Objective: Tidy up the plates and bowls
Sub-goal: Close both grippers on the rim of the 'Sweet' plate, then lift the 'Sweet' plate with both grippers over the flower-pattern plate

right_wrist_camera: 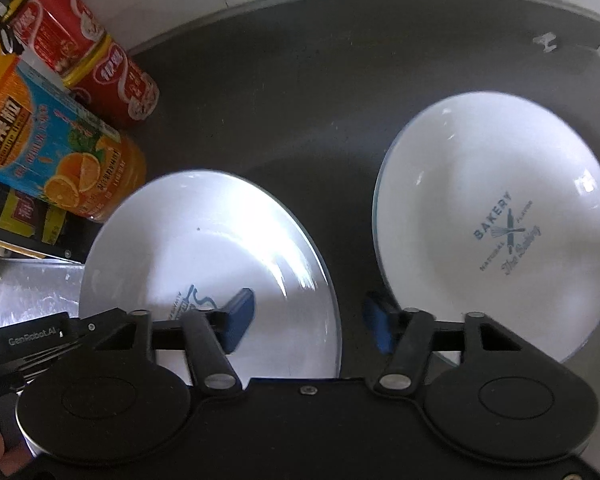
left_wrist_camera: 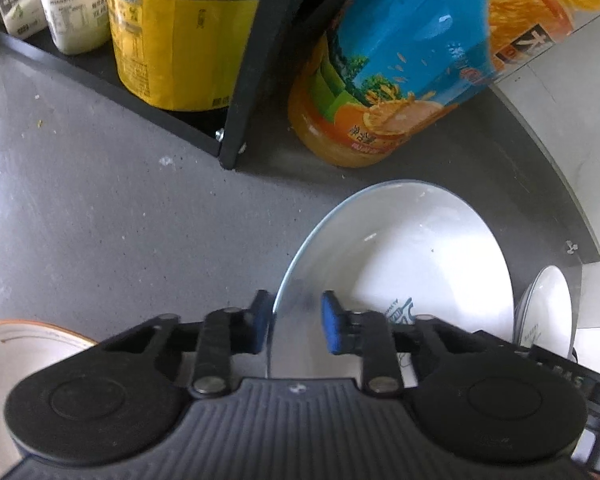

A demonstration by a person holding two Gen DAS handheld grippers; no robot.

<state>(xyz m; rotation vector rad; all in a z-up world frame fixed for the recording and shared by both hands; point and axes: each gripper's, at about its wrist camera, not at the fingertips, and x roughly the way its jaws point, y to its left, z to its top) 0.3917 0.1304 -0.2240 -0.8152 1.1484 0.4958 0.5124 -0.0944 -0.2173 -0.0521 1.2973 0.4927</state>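
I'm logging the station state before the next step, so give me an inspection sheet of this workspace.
Surface: grey countertop, lightly speckled with crumbs; a dark mat lies under the plates.
Job's things: white plate with its rim between the left pads; second white plate with BAKERY print on the mat; an orange-rimmed dish at the left edge.
Clutter: orange juice bottle, dark sauce bottle, two jars, red cans.
Grippers: left hand-held gripper open around the plate rim; right hand-held gripper open, holding nothing.
Cables: nothing seen.
Surroundings: black rack holding the bottles.
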